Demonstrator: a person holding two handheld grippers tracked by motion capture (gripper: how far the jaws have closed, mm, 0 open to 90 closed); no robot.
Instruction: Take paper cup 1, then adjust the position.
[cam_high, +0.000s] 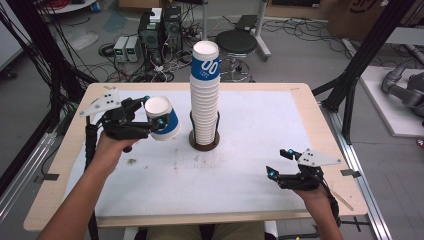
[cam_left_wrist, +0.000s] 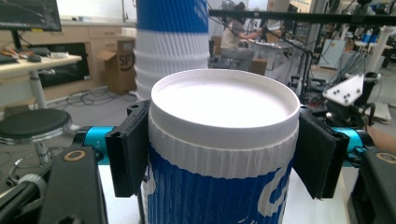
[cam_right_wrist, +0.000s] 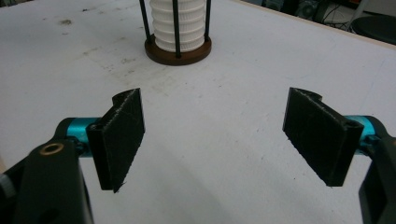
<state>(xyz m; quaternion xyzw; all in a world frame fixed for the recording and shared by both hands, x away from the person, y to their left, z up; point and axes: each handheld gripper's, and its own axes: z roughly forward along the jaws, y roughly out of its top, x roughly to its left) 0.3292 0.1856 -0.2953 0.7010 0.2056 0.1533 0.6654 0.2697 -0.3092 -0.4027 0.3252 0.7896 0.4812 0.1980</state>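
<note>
tall cup stack (cam_high: 205, 95) mid-table, bare mat (cam_high: 240, 170) around, seemingly passable

We see even, bright indoor light, soft shadows only. The white cup (cam_left_wrist: 224, 154) interior blows out in the left gripper view; the background behind it is soft. The high view is slightly grainy, its edges bent.

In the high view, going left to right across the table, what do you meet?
left gripper → paper cup clamped in it → stack of cups in its holder → right gripper, jaws open and holding nothing
</note>
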